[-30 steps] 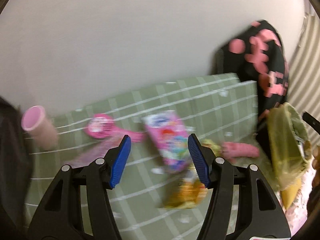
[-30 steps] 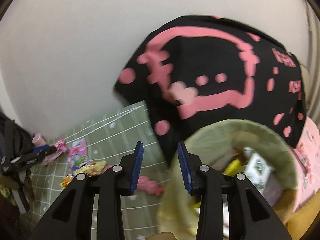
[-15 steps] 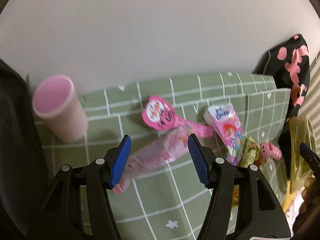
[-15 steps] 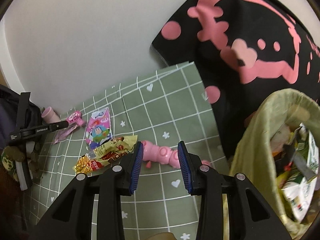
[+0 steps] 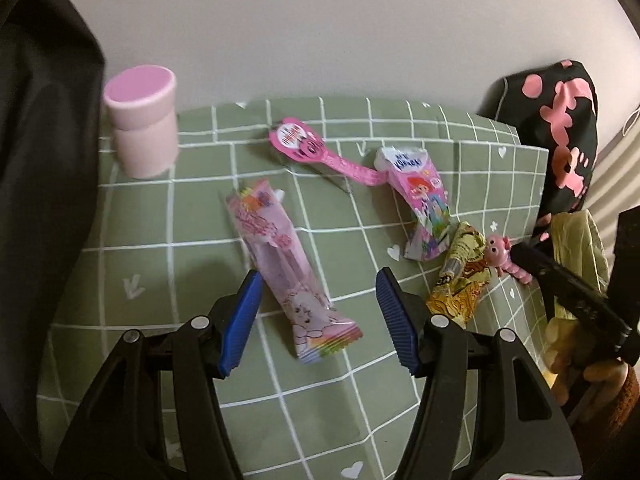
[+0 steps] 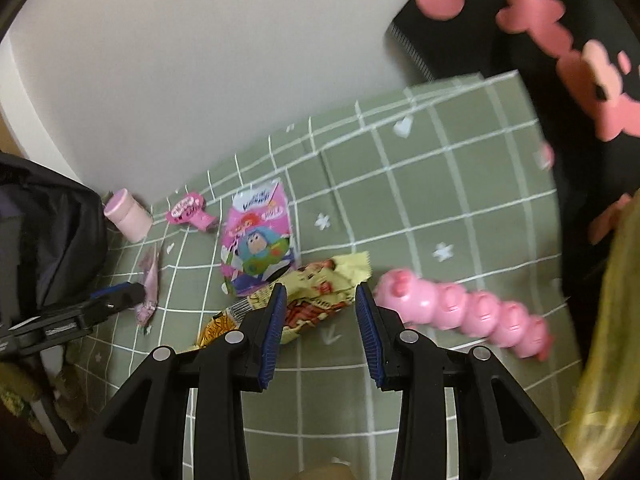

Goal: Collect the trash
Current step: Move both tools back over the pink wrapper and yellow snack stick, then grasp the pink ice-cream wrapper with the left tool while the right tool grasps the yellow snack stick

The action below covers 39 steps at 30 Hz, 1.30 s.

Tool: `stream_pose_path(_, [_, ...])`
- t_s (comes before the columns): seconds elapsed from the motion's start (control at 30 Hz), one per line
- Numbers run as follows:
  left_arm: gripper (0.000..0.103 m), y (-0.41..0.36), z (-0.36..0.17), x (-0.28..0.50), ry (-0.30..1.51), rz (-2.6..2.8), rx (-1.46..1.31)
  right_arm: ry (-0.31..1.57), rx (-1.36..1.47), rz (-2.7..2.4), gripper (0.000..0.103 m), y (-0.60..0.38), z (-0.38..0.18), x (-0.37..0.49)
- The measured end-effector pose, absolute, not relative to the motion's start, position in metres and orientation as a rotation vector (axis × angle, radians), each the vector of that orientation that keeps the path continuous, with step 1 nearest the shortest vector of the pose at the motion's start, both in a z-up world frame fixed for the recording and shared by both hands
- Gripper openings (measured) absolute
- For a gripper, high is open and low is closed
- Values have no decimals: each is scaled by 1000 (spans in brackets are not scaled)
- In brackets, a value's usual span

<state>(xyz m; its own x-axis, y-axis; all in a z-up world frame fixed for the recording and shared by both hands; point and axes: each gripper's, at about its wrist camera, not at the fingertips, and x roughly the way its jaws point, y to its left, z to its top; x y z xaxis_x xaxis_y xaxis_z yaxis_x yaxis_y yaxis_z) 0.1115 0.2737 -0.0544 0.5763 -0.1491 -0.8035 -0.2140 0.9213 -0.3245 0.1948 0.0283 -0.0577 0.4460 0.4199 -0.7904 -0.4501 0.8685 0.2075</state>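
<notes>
You're lining up pickups: left gripper (image 5: 318, 322) gaping over the pale pink wrapper (image 5: 286, 264), right gripper (image 6: 320, 330) (also empty-jawed) at the yellow wrapper (image 6: 304, 300) beside it; lower, then pinch.

Soft, even indoor light here, no hard glare anywhere. My left tongs (image 5: 318, 320) throw a faint shadow onto the green checked cloth (image 5: 160, 220), just ahead of the blue pads. Fisheye bending is strong: the grid lines bow outward and dark vignetting eats the corners in both views. Left view is fairly crisp in the middle, though the pink cup (image 5: 141, 114) smears a little. Right view is blurrier: the pink caterpillar toy (image 6: 464, 308) is streaked, and the black-and-pink fabric (image 6: 560, 40) at the edge has gone soft.
</notes>
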Motion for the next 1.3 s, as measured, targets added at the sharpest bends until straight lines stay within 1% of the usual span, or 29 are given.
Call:
stream_pose_path(0.2, [56, 285, -43, 110, 926, 82, -417, 1044, -52, 513, 34, 45, -81, 197])
stream_pose_path(0.4, [56, 286, -51, 113, 949, 86, -431, 1112, -30, 502, 34, 43, -101, 199])
stream_pose_path(0.63, [56, 283, -59, 122, 967, 79, -426, 1114, -113, 476, 34, 36, -99, 197])
stream_pose_path(0.83, [56, 280, -70, 140, 1005, 89, -421, 1126, -96, 427, 34, 8, -96, 200])
stream_pose_path(0.9, [51, 277, -73, 145, 1022, 87, -416, 1121, -88, 416, 34, 0, -94, 200])
stream_pose_path(1.0, [48, 274, -74, 147, 1033, 76, -416, 1098, -66, 398, 34, -13, -87, 200])
stream_pose_path(1.03, [40, 274, -74, 147, 1034, 71, -424, 1093, -59, 393, 34, -15, -85, 200])
stream_pose_path(1.07, [30, 274, -73, 147, 1034, 70, -429, 1087, -51, 391, 34, -17, -83, 200])
stream_pose_path(1.17, [16, 275, -67, 143, 1016, 65, -443, 1057, -29, 403, 34, -21, -75, 196])
stream_pose_path(1.3, [12, 271, -56, 136, 981, 44, -449, 1016, -27, 430, 34, -21, -65, 187])
